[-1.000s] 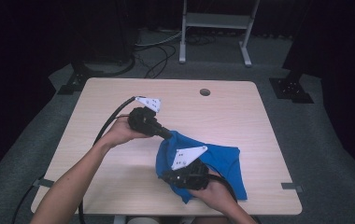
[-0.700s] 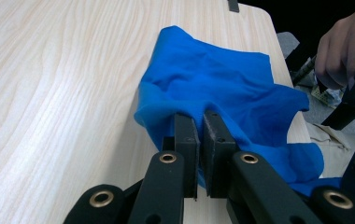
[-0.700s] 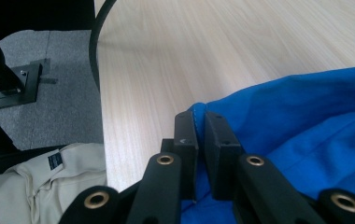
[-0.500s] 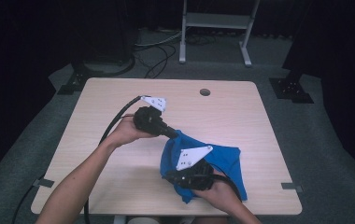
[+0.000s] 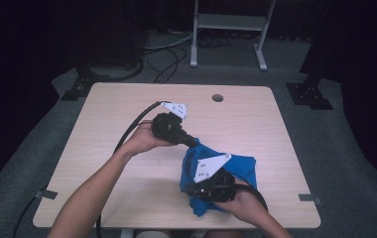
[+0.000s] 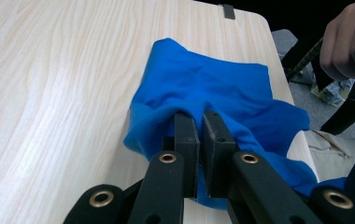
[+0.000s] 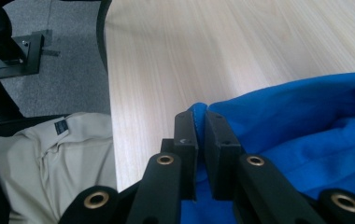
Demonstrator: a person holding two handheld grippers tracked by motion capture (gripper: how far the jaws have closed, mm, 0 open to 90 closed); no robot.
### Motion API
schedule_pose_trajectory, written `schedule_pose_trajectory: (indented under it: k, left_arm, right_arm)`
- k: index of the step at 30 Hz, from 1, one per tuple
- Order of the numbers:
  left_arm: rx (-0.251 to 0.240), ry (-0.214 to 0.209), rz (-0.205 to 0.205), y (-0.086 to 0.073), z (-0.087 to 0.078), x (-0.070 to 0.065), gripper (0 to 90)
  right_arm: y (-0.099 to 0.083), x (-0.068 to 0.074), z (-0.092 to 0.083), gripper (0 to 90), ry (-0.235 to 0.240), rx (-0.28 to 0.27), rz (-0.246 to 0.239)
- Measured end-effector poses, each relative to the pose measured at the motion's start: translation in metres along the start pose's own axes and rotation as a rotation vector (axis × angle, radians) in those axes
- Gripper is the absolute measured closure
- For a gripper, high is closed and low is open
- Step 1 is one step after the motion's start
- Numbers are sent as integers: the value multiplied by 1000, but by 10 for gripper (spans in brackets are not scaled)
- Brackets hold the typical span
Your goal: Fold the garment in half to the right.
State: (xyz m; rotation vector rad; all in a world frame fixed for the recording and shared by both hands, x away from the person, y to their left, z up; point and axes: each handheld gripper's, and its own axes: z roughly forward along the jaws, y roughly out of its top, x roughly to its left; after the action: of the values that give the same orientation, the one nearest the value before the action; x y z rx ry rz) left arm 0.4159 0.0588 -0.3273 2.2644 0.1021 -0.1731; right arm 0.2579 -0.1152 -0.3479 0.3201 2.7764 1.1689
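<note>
Both sets of jaws are clamped on the blue cloth (image 5: 236, 168): left gripper (image 6: 198, 135) pinching its far edge, right gripper (image 7: 199, 128) its near corner, cloth bunched on the wooden surface (image 5: 127, 188), front right.

Pale wood table (image 5: 127, 163), grey carpet floor (image 5: 335, 144), metal stand (image 5: 228, 22), dark surroundings

Both forearms reach in, the left claw (image 5: 192, 142) and right claw (image 5: 189, 189) each clamped tight
</note>
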Motion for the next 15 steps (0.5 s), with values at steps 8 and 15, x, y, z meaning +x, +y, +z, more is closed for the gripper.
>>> schedule_pose_trajectory:
  k: [8, 15]
  left_arm:
    - [1, 0, 7, 9, 8, 0, 862]
    - [2, -6, 5, 15, 17, 0, 862]
  right_arm:
    - [-7, -2, -10, 840, -2, -2, 4]
    - [-14, -4, -17, 839, -7, -8, 10]
